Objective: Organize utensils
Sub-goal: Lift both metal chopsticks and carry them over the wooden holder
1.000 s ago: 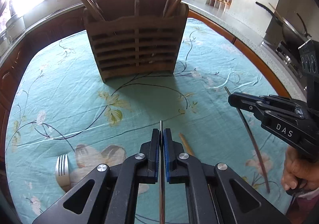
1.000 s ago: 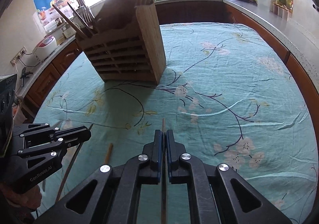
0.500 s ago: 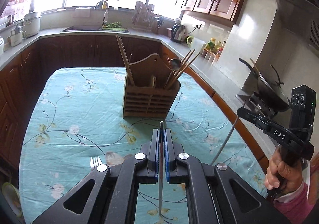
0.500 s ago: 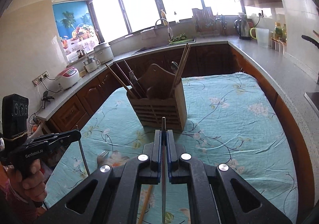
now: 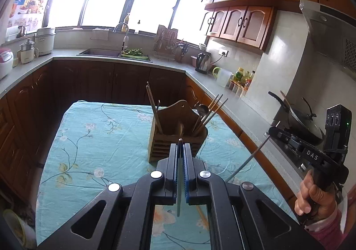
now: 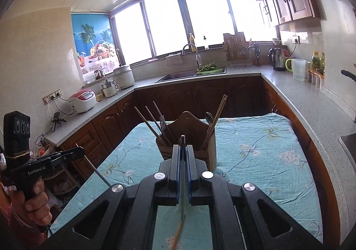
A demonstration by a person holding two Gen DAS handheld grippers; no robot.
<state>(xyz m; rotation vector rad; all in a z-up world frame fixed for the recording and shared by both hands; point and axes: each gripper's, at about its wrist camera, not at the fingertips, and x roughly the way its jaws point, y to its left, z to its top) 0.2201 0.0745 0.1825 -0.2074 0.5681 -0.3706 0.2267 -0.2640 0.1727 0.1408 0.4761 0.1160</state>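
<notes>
My left gripper (image 5: 180,147) is shut on a thin metal chopstick (image 5: 179,194) that runs down between its jaws. My right gripper (image 6: 183,150) is shut on another metal chopstick (image 6: 183,201). Both are raised high above the table, on the near side of the wooden utensil holder (image 5: 175,138), which also shows in the right wrist view (image 6: 189,138). The holder has chopsticks, a fork and a spoon standing in it. The right gripper shows at the right of the left wrist view (image 5: 276,132), its chopstick (image 5: 247,163) slanting down. The left gripper shows at the left of the right wrist view (image 6: 77,150).
The table has a turquoise floral cloth (image 5: 93,150). A wooden chopstick (image 6: 176,234) lies on it below my right gripper. Kitchen counters surround the table, with a sink (image 6: 189,75), a kettle (image 6: 277,58) and a wok (image 5: 300,121) on the stove at the right.
Both grippers have risen well above the table and pulled back, each still holding its chopstick. The holder now looks small and far, and the fork on the cloth has left the view.
</notes>
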